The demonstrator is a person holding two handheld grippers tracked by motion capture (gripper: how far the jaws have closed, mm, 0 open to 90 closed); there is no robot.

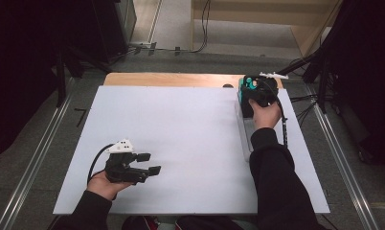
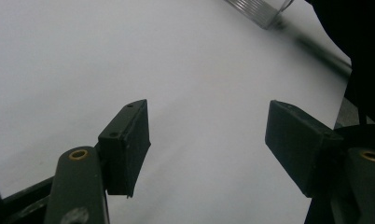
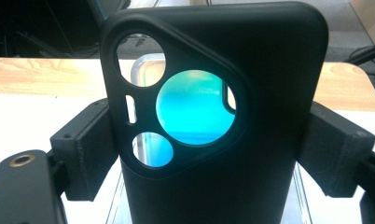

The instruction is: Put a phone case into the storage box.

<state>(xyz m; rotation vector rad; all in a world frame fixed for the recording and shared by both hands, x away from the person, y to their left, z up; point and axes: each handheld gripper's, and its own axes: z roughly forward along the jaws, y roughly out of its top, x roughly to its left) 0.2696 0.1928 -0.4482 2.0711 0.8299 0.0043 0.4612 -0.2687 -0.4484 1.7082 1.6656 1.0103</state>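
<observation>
phone case (image 3: 251,140): bottom cut off by frame edge | clear tray (image 2: 262,8): blurred, cropped at top

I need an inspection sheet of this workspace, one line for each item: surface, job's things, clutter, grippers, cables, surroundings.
Surface: white board on a wooden table; wood shows along the far edge.
Job's things: black phone case with camera cut-outs, upright between the right gripper's pads; a teal thing shows through the cut-outs.
Clutter: clear tray at the board's right side; small dark thing at the far edge, too small to tell.
Grippers: left gripper open, holding nothing, near corner; right gripper shut on the case, far right corner.
Cables: one trails from each gripper; more on the floor.
Surroundings: grey floor, metal rails, dark stands.
</observation>
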